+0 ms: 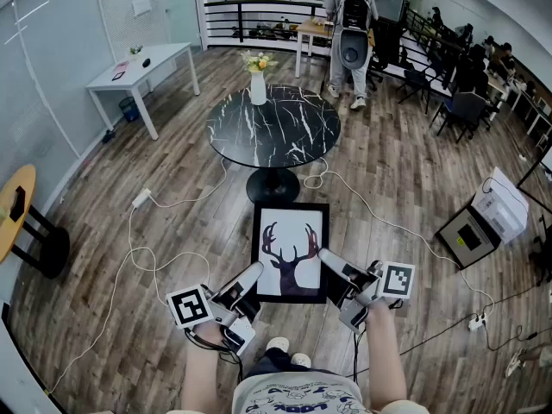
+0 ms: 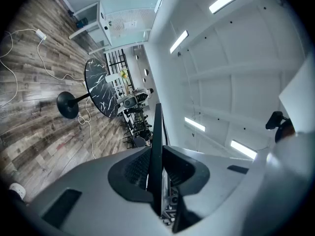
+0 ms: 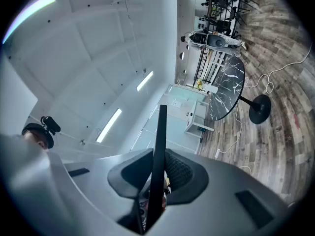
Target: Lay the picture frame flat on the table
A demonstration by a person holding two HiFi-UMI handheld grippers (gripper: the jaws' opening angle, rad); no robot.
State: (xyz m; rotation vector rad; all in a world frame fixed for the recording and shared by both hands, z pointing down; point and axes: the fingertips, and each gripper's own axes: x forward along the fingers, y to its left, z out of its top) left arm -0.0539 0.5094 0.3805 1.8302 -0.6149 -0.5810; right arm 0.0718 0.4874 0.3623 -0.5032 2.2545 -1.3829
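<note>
**Deer print held short of the marble surface**

The picture frame point(image 1: 291, 250) (black border, a dark antlered deer on white) is not on the round black marble surface point(image 1: 274, 126). It is held in the air on the near side of that surface, just on the person's side of its pedestal base point(image 1: 272, 185), above the wooden floor point(image 1: 388, 162). Its printed face is turned up toward the head view.

The left gripper point(image 1: 253, 273) has the frame's lower left edge. Its fingers point(image 2: 132, 170) are closed on the thin black edge, which runs straight up between the pads. The right gripper point(image 1: 328, 257) takes the lower right edge the same way, fingers point(image 3: 183, 172) clamped on it.

On the far part of the surface stands a white vase point(image 1: 257, 87) of yellow flowers.
</note>
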